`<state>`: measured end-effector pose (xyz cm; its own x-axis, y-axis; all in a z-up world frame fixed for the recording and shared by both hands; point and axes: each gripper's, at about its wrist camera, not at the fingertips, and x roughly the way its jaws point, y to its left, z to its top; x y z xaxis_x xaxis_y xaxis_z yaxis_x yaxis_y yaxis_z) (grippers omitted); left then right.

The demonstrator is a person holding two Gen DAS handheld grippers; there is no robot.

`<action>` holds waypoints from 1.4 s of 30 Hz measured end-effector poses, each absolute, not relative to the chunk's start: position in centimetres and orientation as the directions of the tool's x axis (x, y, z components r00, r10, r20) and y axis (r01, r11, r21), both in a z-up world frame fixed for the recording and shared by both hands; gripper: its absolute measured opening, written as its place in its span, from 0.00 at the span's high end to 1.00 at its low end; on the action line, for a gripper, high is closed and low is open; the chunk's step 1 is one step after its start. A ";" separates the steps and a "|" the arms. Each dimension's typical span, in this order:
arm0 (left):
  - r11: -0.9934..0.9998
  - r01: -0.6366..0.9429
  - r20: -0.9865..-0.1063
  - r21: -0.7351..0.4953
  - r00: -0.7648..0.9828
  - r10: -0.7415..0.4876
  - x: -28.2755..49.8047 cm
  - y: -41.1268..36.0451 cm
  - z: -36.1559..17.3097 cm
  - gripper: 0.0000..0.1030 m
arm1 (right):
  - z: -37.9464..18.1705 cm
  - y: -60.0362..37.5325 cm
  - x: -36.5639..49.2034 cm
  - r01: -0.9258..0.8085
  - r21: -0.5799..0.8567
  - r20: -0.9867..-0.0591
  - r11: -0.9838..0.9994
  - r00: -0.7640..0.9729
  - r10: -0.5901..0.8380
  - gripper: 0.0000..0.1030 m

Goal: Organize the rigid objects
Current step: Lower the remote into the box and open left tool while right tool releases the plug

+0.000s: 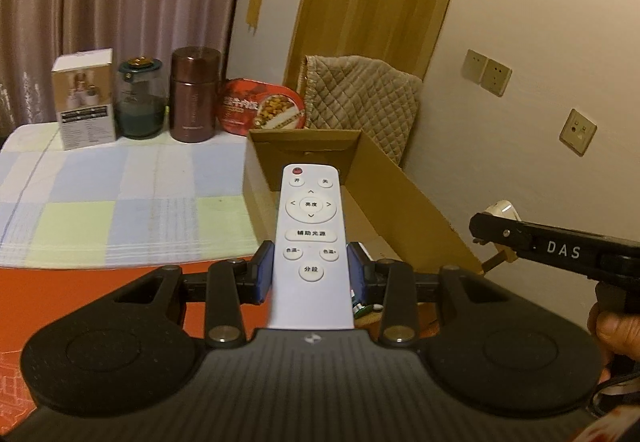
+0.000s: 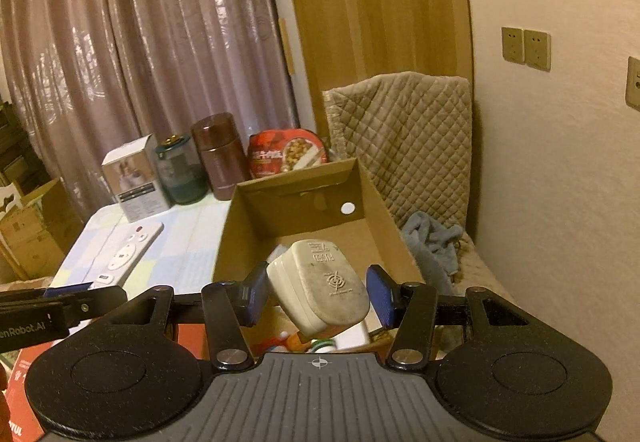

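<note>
the left gripper [image 1: 311, 268] has its blue pads clamped on a long white plastic remote control [image 1: 310, 238]; the right gripper [image 2: 318, 296] grips a dusty white fused plug [image 2: 320, 292]. both hang above the open brown cardboard box [image 2: 384, 218] on the pastel checked tablecloth [image 1: 120, 202].

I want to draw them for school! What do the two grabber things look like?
Both are black. Each has two round dimpled discs at the back, a ribbed grey middle panel with a small crosshair mark, and blue pads on its fingers. The left gripper matches the right gripper, whose side reads "DAS" in white letters.
</note>
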<state>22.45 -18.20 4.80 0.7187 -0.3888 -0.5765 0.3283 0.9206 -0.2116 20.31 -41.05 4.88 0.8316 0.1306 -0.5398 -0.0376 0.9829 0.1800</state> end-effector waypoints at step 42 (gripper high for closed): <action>0.913 0.360 -0.688 -0.190 0.615 -0.386 30.1 -25.7 -0.7 0.68 | -0.1 -45.5 26.8 0.008 0.229 -0.616 0.973 0.775 0.139 0.52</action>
<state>30.10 -25.65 -0.70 0.6152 -0.3858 -0.6875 0.3601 0.9133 -0.1903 26.80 -45.52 -0.06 0.7752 0.1387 -0.6163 0.0081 0.9733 0.2293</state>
